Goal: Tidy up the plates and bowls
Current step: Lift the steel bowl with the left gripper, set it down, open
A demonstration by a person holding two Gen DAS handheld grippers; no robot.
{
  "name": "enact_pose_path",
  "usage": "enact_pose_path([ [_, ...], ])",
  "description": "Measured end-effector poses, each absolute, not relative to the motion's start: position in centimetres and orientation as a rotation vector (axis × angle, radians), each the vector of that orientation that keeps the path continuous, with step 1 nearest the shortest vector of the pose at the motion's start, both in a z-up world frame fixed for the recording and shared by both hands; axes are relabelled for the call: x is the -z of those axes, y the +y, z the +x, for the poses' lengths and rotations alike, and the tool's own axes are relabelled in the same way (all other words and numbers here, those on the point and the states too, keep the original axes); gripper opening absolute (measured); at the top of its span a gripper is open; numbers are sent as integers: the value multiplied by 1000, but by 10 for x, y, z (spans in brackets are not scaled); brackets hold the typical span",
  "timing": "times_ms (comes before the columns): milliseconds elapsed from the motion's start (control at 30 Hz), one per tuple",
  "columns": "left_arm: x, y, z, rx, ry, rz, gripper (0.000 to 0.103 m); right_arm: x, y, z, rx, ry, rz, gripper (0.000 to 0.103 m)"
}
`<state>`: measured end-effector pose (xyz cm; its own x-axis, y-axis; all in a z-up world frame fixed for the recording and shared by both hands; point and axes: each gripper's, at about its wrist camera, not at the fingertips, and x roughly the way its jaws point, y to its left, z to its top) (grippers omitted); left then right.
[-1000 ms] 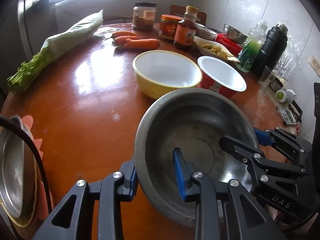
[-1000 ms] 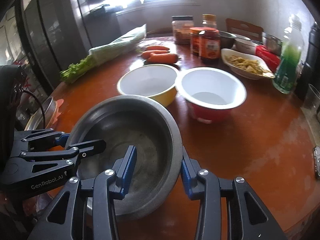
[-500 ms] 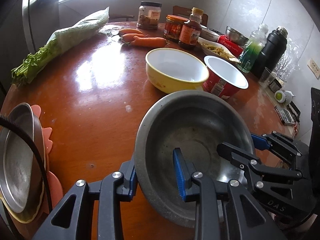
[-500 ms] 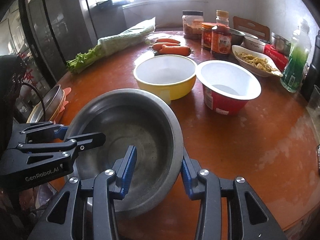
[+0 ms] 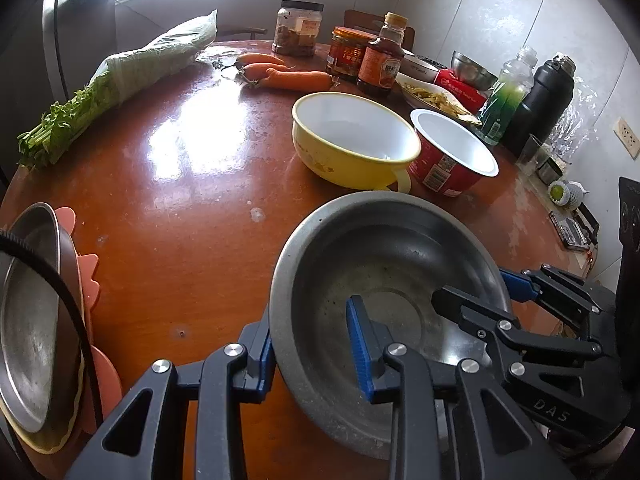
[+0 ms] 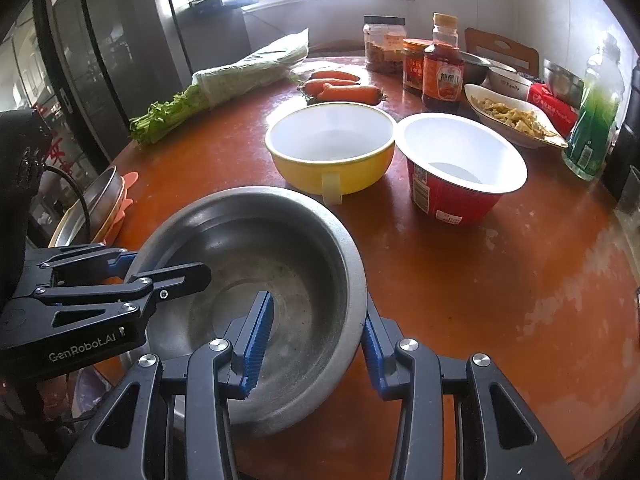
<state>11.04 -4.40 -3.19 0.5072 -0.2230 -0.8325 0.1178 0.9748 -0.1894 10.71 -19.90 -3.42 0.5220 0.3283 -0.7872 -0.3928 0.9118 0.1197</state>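
Hidden or cut off: the plates [image 5: 28,320] at the tabletop's left edge are crossed by a black cable and run off the frame; their count cannot be told. The metal bowl's [image 5: 384,280] underside is unseen, so whether it rests on the tabletop [image 5: 180,200] or is lifted cannot be told.

The metal bowl sits at the tabletop's near edge, mouth up, round, no long axis. Left gripper [image 5: 312,344]: fingers clenched on the bowl's left rim, one finger outside the wall, one inside. Right gripper [image 6: 316,340]: fingers clamped on the bowl's right rim in the same way, the wall between the blue pads.

Yellow bowl [image 6: 332,148] and red bowl [image 6: 460,164] stand upright toward the middle of the tabletop, side by side, rims touching or nearly so. The yellow bowl's handle points at the metal bowl.
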Motion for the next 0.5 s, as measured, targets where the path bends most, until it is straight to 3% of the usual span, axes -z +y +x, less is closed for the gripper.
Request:
enact_pose_path([
  [333,28,-39,110,211,988,-138,42,32,-199,106,-442,923,-57,46],
  [500,18,-34,108,198,944,-152,51,28,-203,106,-436,912,-35,56],
])
